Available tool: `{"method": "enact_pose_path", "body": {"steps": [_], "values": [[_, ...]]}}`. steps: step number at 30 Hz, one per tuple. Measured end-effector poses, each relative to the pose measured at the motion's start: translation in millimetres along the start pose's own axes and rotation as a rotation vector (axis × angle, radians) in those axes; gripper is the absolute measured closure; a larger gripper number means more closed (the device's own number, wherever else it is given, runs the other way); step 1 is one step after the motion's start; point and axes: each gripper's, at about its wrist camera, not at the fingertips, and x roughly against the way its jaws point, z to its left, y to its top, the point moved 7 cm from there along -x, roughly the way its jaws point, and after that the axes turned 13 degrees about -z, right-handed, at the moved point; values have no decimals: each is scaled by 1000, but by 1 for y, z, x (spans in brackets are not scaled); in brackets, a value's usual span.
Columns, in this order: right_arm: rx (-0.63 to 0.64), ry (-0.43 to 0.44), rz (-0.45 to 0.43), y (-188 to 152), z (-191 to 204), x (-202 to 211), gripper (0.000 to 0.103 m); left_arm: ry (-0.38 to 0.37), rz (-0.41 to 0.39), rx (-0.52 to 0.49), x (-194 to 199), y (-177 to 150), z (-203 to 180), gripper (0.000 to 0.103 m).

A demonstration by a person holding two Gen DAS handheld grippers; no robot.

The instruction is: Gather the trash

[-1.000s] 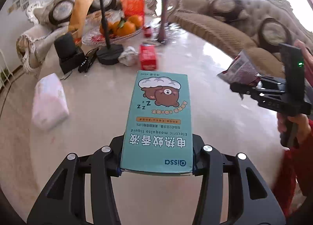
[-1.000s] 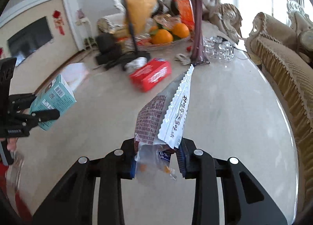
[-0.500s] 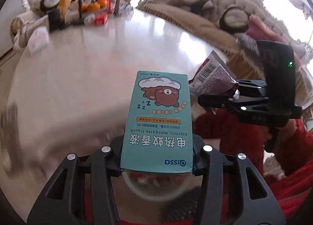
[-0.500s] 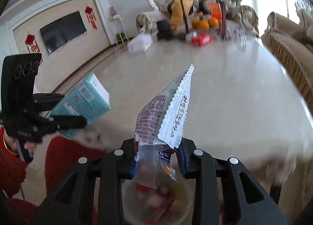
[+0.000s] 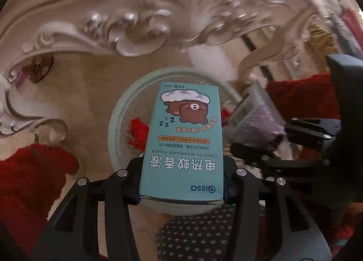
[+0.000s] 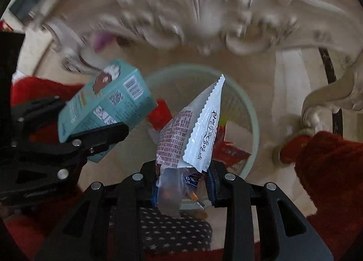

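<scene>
My left gripper (image 5: pixel 181 183) is shut on a teal mosquito-liquid box (image 5: pixel 183 138) with a sleeping bear on it. It holds the box above a round pale-green waste bin (image 5: pixel 118 122) on the floor. My right gripper (image 6: pixel 183 183) is shut on a torn snack wrapper (image 6: pixel 192 129), also held over the bin (image 6: pixel 251 111). Red wrappers (image 6: pixel 229 152) lie inside the bin. In the right wrist view the left gripper (image 6: pixel 74 145) and the box (image 6: pixel 106 104) hang at the bin's left. In the left wrist view the right gripper (image 5: pixel 301 143) and the wrapper (image 5: pixel 256 120) are at the right.
The carved white table frame (image 5: pixel 136 22) arches over the floor beyond the bin. A curved table leg (image 6: pixel 326 97) stands at the right. Red trouser legs (image 5: pixel 29 181) flank the bin and a star-patterned slipper (image 5: pixel 195 233) sits just before it.
Both grippers have swung down from the tabletop to the floor. They now hold the box and the wrapper over the bin. Both grips are unchanged.
</scene>
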Motion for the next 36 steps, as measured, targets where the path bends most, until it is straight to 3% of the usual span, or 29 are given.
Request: {"method": "enact_pose_path", "body": {"steps": [4,7,9,12,13,16,25,31,36], "values": [[7,-10,46,-3,1,-20,73,31,45,29,-16,-9,6,53],[42,-30,48,-1,4,-28,72,50,56,56,-18,-10,15,47],[49,-28,56,-1,6,-33,70,101,44,63,-16,-9,24,31],[65,-91,71,-10,-6,-33,48,102,24,115,-11,-7,36,17],[59,-107,70,-13,-13,-30,32,102,19,121,-11,-7,36,17],[39,-98,46,-12,-14,-21,22,130,-5,101,-6,-2,38,17],[25,-144,-23,3,-15,2,13,226,-151,69,46,42,42,17],[-83,-198,-115,34,-22,43,12,233,-267,75,91,80,30,17],[-172,-256,-202,58,-26,82,11,317,-328,-4,119,105,14,17]]}}
